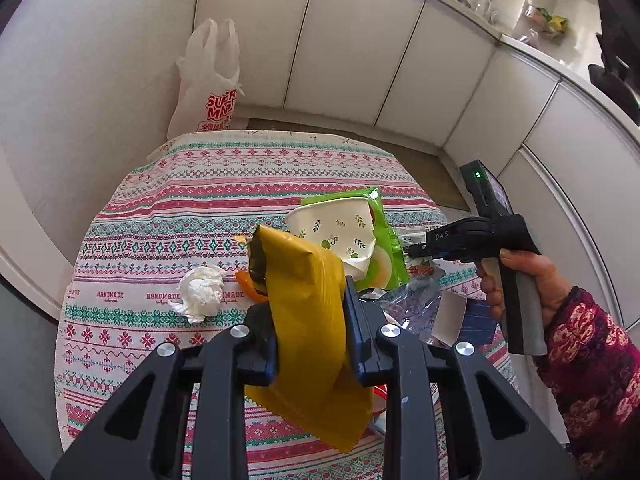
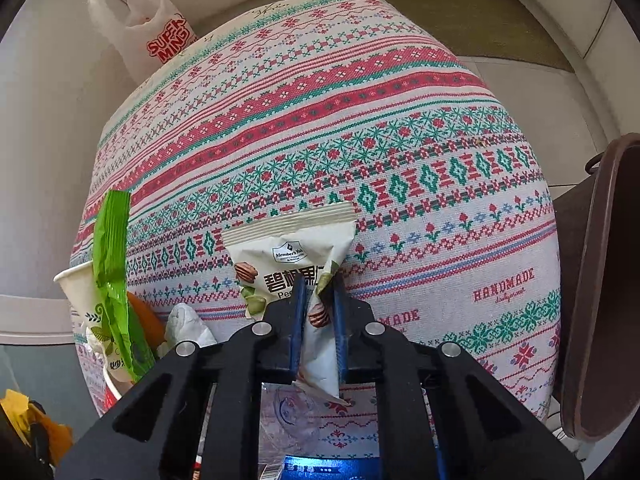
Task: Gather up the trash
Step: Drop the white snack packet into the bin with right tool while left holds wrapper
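Note:
My left gripper [image 1: 306, 296] is shut on a mustard-yellow plastic bag [image 1: 316, 380], which stands up between the pads and hangs below them over the table. My right gripper [image 2: 319, 286] is shut on the lower part of a white nut snack packet [image 2: 288, 248], pointing steeply down at the patterned tablecloth [image 2: 400, 140]. In the left wrist view, a hand holds the right gripper [image 1: 412, 250] at the right of the trash pile. A leaf-printed paper cup [image 1: 336, 232], a green wrapper [image 1: 384, 240], a crumpled white tissue [image 1: 202, 290] and an orange peel [image 1: 246, 280] lie on the cloth.
A white shopping bag with red print [image 1: 208, 80] stands on the floor beyond the table's far edge. Clear plastic wrapping [image 1: 404, 304] and a blue box [image 1: 476, 320] lie at the table's right. A brown chair [image 2: 600, 280] is close on the right. White cabinets [image 1: 360, 60] run behind.

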### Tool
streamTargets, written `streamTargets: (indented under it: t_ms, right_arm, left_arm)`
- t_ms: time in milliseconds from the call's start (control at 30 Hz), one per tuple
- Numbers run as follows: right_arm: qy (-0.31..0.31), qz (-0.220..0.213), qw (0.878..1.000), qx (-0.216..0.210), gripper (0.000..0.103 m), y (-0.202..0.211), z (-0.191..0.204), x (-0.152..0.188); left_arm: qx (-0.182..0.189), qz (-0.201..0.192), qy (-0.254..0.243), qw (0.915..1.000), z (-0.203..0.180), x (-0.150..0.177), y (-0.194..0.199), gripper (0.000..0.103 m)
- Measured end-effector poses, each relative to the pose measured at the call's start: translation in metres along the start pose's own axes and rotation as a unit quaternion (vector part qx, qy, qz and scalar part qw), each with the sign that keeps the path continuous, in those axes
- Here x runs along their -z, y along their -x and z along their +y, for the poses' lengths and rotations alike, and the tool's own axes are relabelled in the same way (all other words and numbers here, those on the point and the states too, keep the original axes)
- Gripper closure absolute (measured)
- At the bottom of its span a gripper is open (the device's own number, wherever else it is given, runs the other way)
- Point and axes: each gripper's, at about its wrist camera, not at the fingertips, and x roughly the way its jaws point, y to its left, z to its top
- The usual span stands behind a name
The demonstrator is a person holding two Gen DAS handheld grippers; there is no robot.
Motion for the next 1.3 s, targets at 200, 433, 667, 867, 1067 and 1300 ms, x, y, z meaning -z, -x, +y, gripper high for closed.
streamTargets:
  t_ms: [200, 433, 667, 867, 1067, 1300]
  right_arm:
    - [-0.005, -0.039, 0.999, 0.010, 0.094, 0.027, -0.002, 0.014]
    - [-0.029, -0.151, 0.988, 0.027, 0.094, 0.122, -0.023, 0.024]
    - [-0.092, -0.304, 0.939, 0.132, 0.093, 0.223, -0.072, 0.059]
    - [-0.152, -0.356, 0.894, 0.223, 0.092, 0.238, -0.122, 0.086]
    - [-0.193, -0.358, 0.874, 0.266, 0.088, 0.221, -0.162, 0.095]
    - [-0.209, -0.391, 0.850, 0.284, 0.033, 0.235, -0.162, 0.125]
  left_arm:
    - [-0.001, 0.000, 0.001, 1.0000, -0.001, 0.000, -0.002, 0.076]
    - [0.000, 0.001, -0.003, 1.0000, -0.006, 0.002, -0.005, 0.076]
    - [0.002, -0.004, -0.008, 1.0000, -0.015, 0.005, -0.006, 0.076]
    - [-0.003, -0.006, -0.017, 0.9998, -0.028, 0.009, -0.012, 0.076]
    - [-0.012, -0.023, -0.032, 0.9992, -0.044, 0.013, -0.015, 0.076]
    - [-0.018, -0.047, -0.044, 0.9978, -0.064, 0.020, -0.021, 0.076]
